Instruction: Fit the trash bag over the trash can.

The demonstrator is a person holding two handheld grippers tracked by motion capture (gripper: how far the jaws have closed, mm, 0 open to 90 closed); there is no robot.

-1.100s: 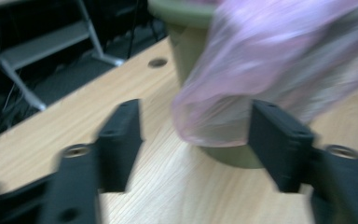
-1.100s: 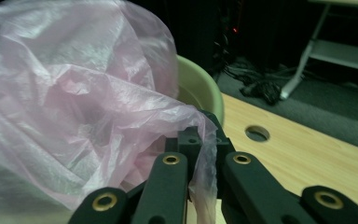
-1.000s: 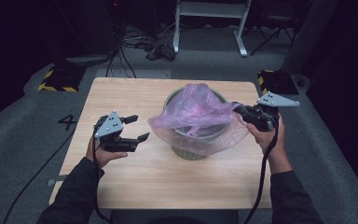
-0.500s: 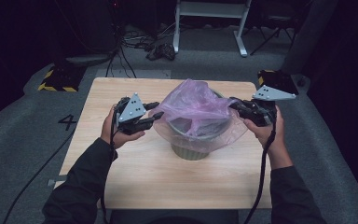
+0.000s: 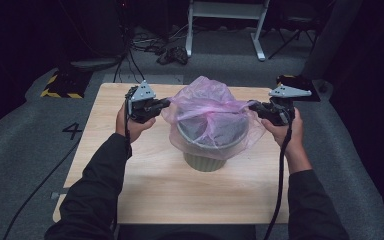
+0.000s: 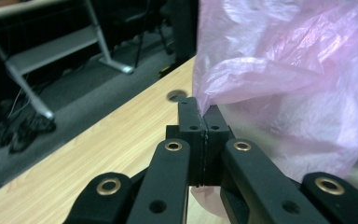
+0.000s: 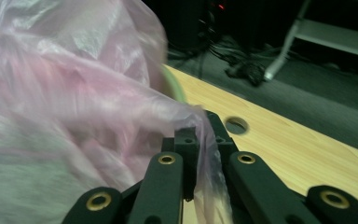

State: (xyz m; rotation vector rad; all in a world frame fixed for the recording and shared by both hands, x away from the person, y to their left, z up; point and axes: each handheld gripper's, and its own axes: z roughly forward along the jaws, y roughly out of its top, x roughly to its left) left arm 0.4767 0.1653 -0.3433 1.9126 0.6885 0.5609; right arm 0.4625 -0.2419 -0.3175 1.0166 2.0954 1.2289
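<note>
**Pink bag gripped from both sides over the bin**

On the wooden table (image 5: 145, 185) a green bin (image 5: 205, 152) is seen, draped by a pink plastic bag (image 5: 207, 107); the bag's left edge is pinched by the left gripper (image 5: 166, 103), whose jaws have just been closing on the film; the right edge is clamped in the right gripper (image 5: 252, 105); beyond the table, a metal stand (image 5: 225, 25) and cables (image 5: 172, 52) are seen on the floor.

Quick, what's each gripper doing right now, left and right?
Left gripper: jaws have just been closing, now shut on the edge of the pink plastic bag.
Right gripper: shut on the bag's opposite edge.
</note>
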